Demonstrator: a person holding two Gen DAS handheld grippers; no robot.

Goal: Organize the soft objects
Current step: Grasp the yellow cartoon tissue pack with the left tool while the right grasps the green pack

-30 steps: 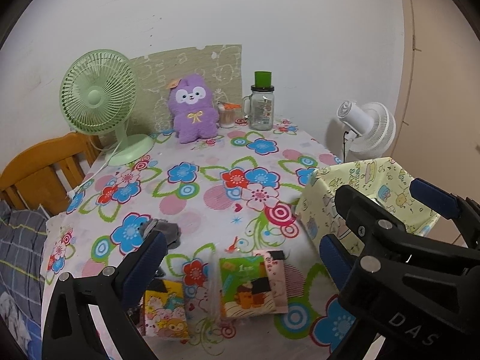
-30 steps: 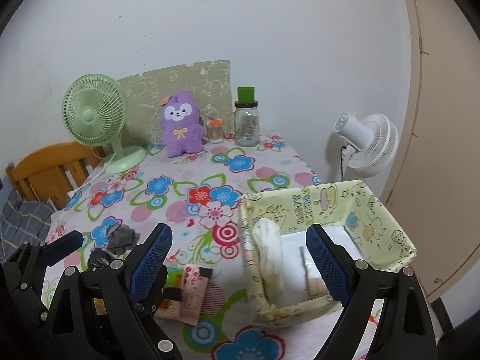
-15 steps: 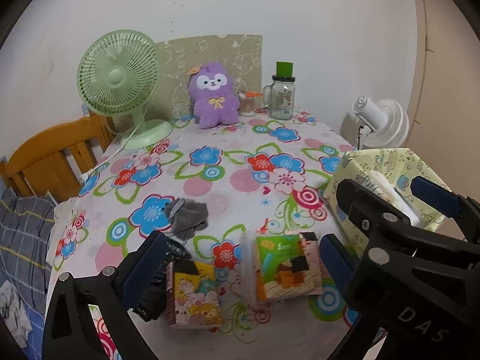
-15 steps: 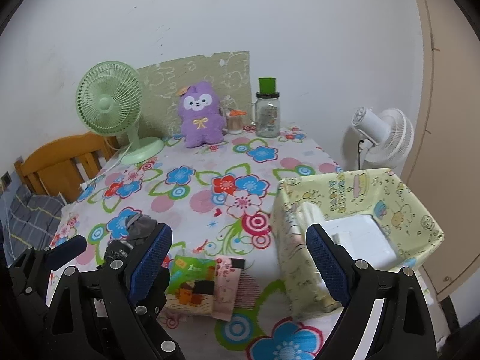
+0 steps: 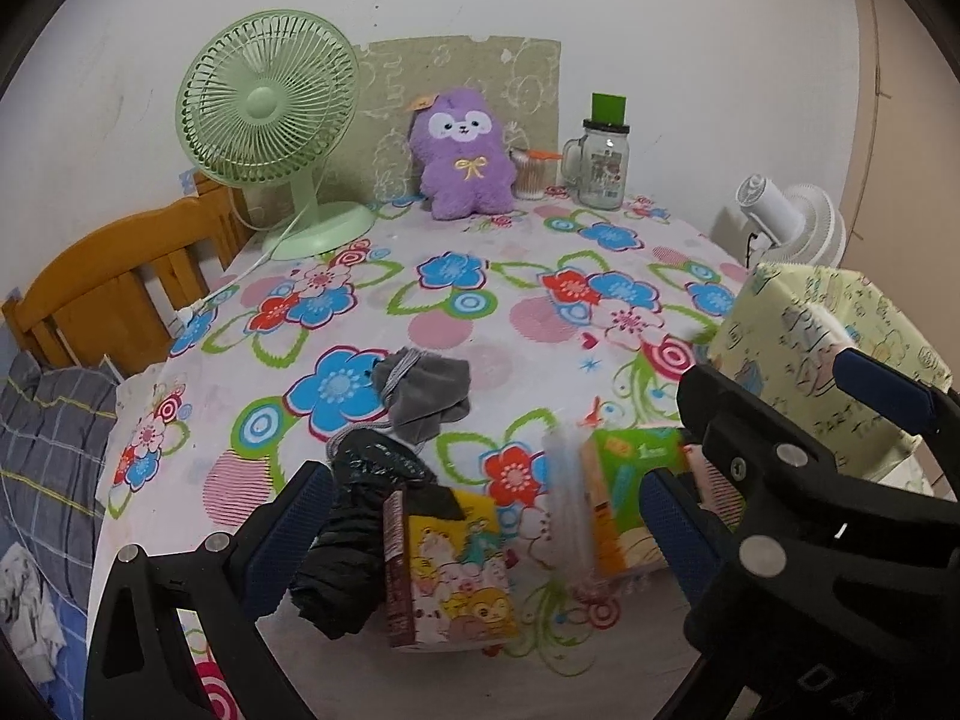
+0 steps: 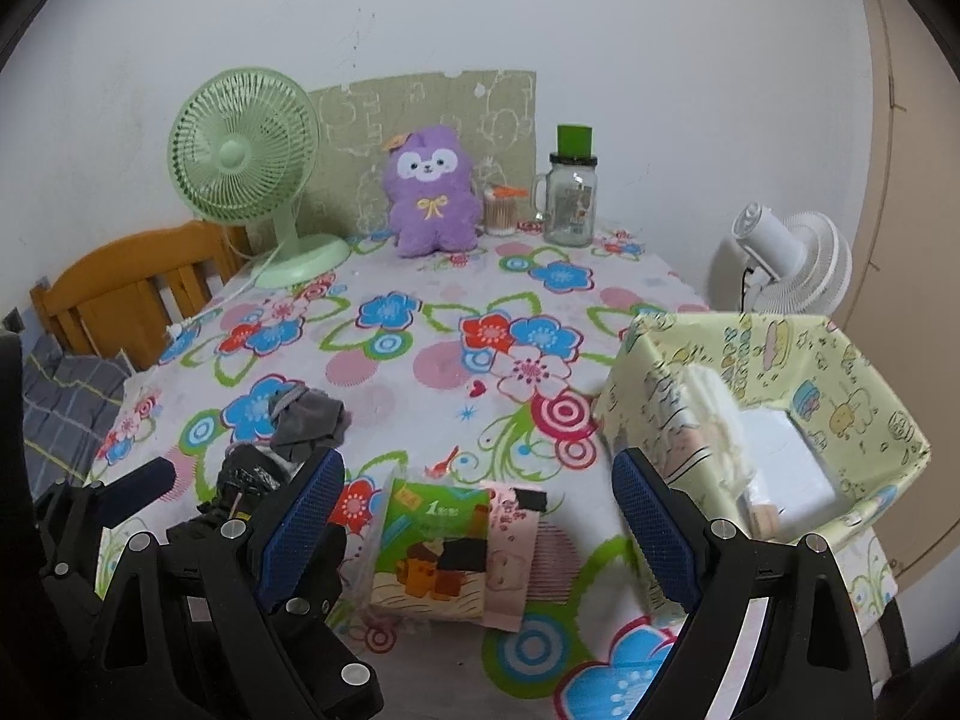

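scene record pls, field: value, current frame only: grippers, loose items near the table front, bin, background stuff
left gripper: open, nothing held, above the front items
right gripper: open, nothing held, above the green packet
front items: black bundle, yellow cartoon packet, green packet, pink packet, all lying on the floral tablecloth
grey cloth: crumpled, just behind the black bundle
fabric bin: at the table's right edge, open top, white items inside
back of table: green fan, purple plush, glass jar with green lid
off table: white fan, wooden chair
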